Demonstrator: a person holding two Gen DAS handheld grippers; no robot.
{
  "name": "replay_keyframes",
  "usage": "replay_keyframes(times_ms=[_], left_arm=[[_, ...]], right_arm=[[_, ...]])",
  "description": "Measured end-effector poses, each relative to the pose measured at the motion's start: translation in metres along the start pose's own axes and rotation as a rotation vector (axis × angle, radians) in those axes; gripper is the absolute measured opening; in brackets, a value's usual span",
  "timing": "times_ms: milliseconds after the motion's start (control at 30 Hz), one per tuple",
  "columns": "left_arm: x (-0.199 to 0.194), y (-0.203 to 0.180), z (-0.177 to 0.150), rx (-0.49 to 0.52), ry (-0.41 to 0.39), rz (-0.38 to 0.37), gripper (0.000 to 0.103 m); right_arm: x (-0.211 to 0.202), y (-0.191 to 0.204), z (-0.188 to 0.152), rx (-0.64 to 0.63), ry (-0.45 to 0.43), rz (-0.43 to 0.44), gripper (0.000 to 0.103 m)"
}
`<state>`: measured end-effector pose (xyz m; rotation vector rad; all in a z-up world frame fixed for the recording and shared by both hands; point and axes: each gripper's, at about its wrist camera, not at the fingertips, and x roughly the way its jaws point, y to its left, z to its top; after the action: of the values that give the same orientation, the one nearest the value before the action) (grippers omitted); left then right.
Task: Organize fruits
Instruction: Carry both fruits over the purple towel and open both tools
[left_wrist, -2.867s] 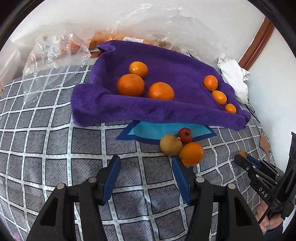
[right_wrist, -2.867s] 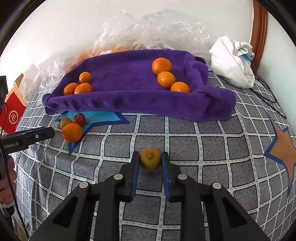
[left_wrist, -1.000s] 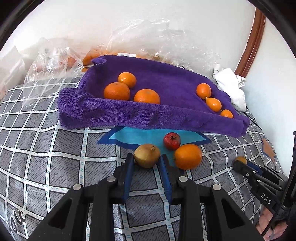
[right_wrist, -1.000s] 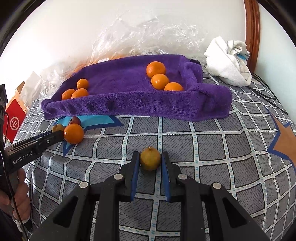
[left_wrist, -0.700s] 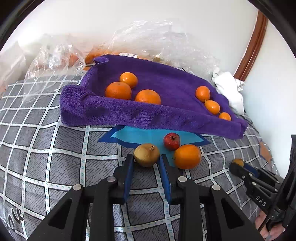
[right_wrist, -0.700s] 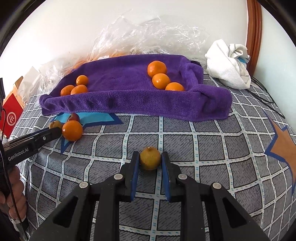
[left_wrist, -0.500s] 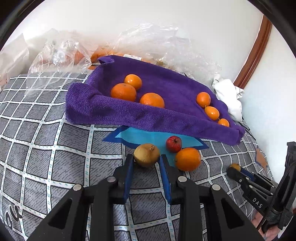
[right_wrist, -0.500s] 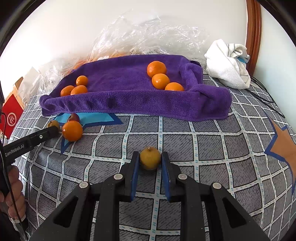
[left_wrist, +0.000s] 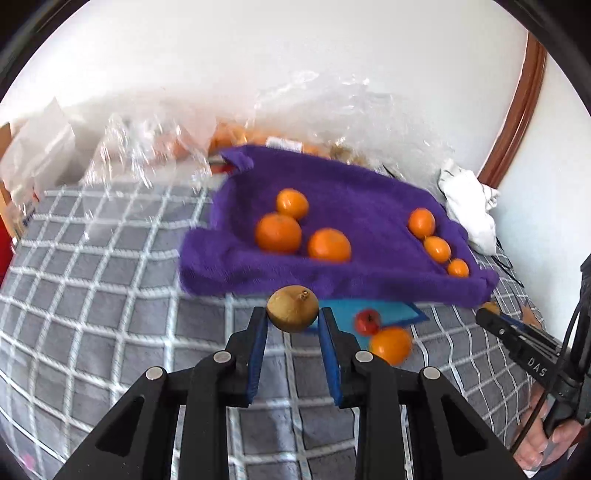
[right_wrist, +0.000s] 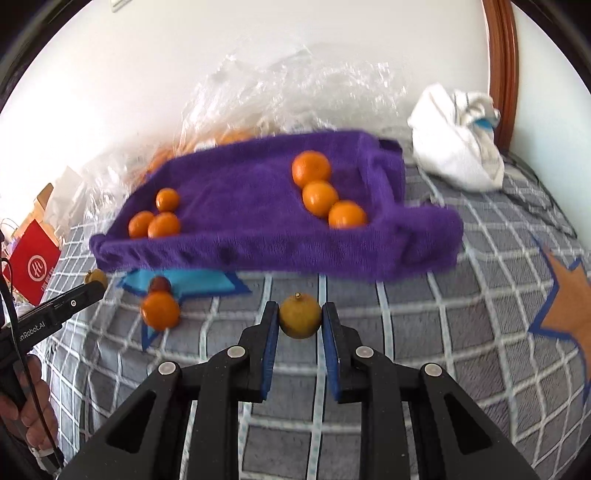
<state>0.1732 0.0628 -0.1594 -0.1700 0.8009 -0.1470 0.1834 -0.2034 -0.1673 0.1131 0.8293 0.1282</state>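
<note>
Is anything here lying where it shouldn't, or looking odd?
Two fruits sit loose on the checked bedcover, off the purple towel that holds the other oranges: a small red fruit and an orange, touching, by the blue star patch. Nothing looks spilled or damaged.

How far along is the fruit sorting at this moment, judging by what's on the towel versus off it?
Done: six oranges sit on the purple towel, in two groups of three. In hand: the left gripper holds a brownish fruit, and the right gripper holds a yellow-brown fruit; neither has reached the towel. Left: a small red fruit and an orange lie on the checked cover in front of the towel.
</note>
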Motion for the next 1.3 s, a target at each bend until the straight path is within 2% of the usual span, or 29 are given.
replay_keyframes(times_ms=[233,433,667,833,967,1133,1167,1200,1267,1300], left_arm=[[0.003,0.002,0.048,0.059,-0.06,0.128,0.027],[0.023,0.004,0.076,0.056,-0.059,0.137,0.027],[0.046,0.004,0.084,0.063,-0.025,0.136,0.027],[0.055,0.01,0.083,0.073,-0.01,0.145,0.027],[0.065,0.015,0.087,0.022,0.027,0.074,0.027],[0.079,0.004,0.086,0.051,0.049,0.053,0.027],[0.082,0.003,0.086,0.054,0.055,0.047,0.027],[0.084,0.002,0.085,0.057,0.059,0.045,0.027],[0.089,0.001,0.084,0.058,0.067,0.054,0.027],[0.091,0.002,0.084,0.05,0.075,0.052,0.027]], right_arm=[[0.012,0.007,0.055,-0.022,-0.041,0.005,0.023],[0.037,0.011,0.082,-0.012,-0.013,0.064,0.023],[0.071,0.027,0.08,-0.047,0.073,0.115,0.023],[0.089,0.029,0.078,-0.053,0.118,0.115,0.023],[0.095,0.028,0.075,-0.059,0.138,0.1,0.023],[0.097,0.026,0.071,-0.051,0.153,0.109,0.024],[0.096,0.026,0.071,-0.05,0.152,0.111,0.026],[0.094,0.025,0.071,-0.05,0.147,0.119,0.033],[0.089,0.025,0.07,-0.055,0.134,0.126,0.041],[0.087,0.025,0.069,-0.06,0.127,0.126,0.042]])
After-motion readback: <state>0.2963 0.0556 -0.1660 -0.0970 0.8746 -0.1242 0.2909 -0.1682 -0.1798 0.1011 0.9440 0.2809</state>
